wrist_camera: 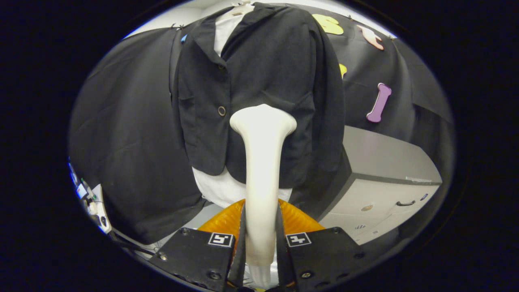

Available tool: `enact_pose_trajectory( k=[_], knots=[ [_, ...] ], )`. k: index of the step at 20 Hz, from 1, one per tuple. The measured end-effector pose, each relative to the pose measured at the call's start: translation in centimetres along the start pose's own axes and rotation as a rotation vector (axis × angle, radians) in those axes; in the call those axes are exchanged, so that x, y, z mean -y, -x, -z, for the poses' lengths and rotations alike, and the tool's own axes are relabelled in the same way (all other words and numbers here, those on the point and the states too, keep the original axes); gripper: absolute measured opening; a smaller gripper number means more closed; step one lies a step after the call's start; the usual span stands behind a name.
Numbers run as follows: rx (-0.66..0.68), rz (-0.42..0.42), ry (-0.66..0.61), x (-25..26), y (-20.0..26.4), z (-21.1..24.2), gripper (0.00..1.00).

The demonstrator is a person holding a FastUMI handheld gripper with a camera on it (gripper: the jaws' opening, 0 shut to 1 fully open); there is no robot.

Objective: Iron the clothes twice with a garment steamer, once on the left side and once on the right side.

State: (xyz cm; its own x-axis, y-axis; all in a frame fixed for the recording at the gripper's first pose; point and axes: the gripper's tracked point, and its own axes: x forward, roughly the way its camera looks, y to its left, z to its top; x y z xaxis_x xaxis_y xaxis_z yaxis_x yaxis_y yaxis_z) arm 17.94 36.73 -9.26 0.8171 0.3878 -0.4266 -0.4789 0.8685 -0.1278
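A black buttoned jacket (263, 81) hangs on a hanger over a white shirt (221, 188) straight ahead. My gripper (261, 231) is shut on the handle of a cream-white garment steamer (261, 162), which stands upright between the fingers. The steamer's wide head (263, 119) is against or very close to the jacket's front, just right of the button line, at about the height of the lower button (221, 110). I cannot tell whether the head touches the cloth.
An orange ribbed object (298, 221) lies just beyond the fingers below the jacket. A grey and white drawer cabinet (385, 182) stands to the right of the jacket. Black cloth walls hang behind and to the left. Small equipment (91, 202) sits low at the left.
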Motion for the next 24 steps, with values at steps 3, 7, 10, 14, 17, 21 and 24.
enact_pose_trajectory(
  k=[3,7,10,14,17,21,24],
  knots=[
    [-0.039,0.001,-0.005,0.3,-0.6,1.8,0.34],
    [-0.065,-0.005,-0.026,0.6,-0.5,2.8,0.34],
    [-0.045,-0.004,-0.031,0.8,0.5,1.9,0.34],
    [0.009,-0.019,-0.045,0.6,2.6,-0.6,0.34],
    [0.081,-0.026,-0.055,-0.1,4.6,-3.8,0.34],
    [0.172,-0.053,-0.051,-2.1,7.4,-8.5,0.34],
    [0.244,-0.067,-0.034,-3.9,9.0,-12.6,0.34]
  ],
)
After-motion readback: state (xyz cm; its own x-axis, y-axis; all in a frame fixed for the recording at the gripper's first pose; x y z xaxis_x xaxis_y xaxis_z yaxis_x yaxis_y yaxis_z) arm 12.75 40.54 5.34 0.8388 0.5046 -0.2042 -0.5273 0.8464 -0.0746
